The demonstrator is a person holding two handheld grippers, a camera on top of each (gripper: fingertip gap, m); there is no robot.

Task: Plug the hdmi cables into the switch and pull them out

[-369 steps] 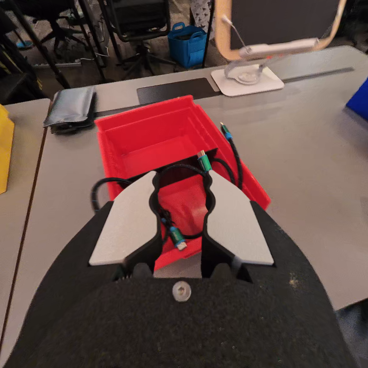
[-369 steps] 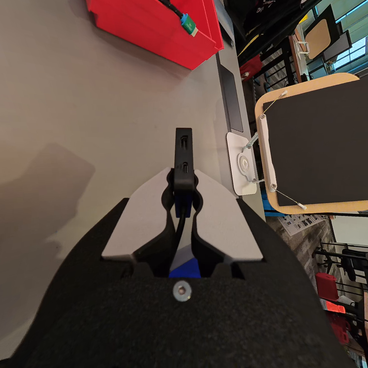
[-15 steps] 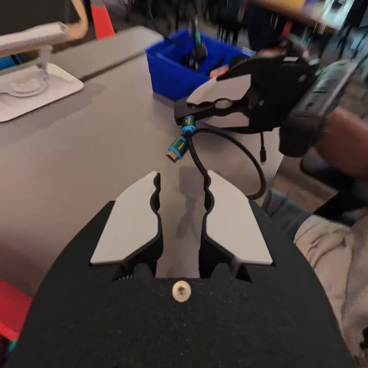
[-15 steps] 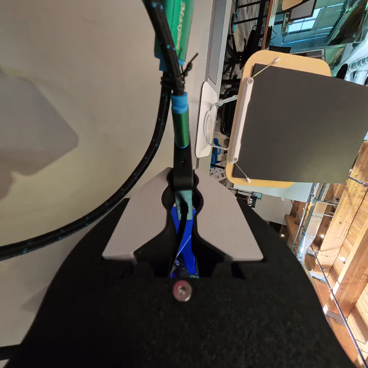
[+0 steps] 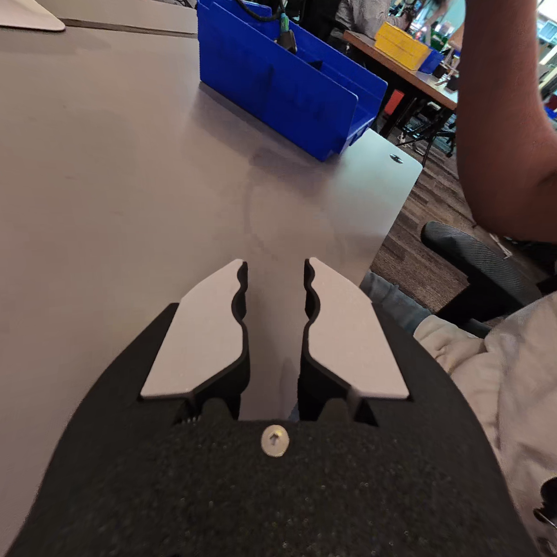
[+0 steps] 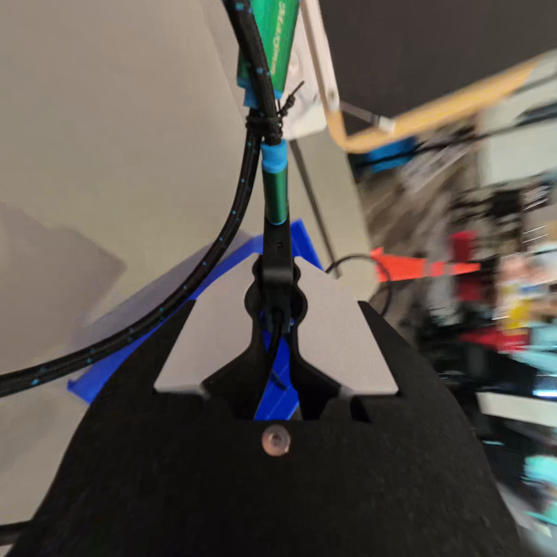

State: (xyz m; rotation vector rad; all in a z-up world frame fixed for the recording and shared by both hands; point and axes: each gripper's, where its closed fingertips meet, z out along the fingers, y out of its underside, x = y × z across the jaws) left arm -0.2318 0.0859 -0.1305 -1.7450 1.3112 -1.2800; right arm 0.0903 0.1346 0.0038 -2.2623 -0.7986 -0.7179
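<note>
The left gripper [image 5: 275,265] is hovering over a grey table [image 5: 120,180] with its fingers spread apart and nothing lying between them. Only this left wrist view is showing the inside of the blue bin [image 5: 280,81] standing near the table's far corner: a black cable is draping over its rim and a dark plug is hanging down inside, though the rest of the contents are hidden by the walls. A person's forearm [image 5: 506,114] is rising at the right edge of the same view, above a black chair armrest [image 5: 479,265].

The right wrist view is showing what the left one is missing, the task's hardware. The right gripper [image 6: 277,265] is clamping its fingers on the black switch [image 6: 276,259], which is standing upright between them. A green HDMI plug [image 6: 275,196] with a blue collar is sitting in the switch's top end, and its braided black cable [image 6: 193,289] is curving away down to the left. A second green connector [image 6: 277,39] is hanging tied against the cable above. The bin is appearing here only as a blue edge behind the fingers. The background at right is blurred.
</note>
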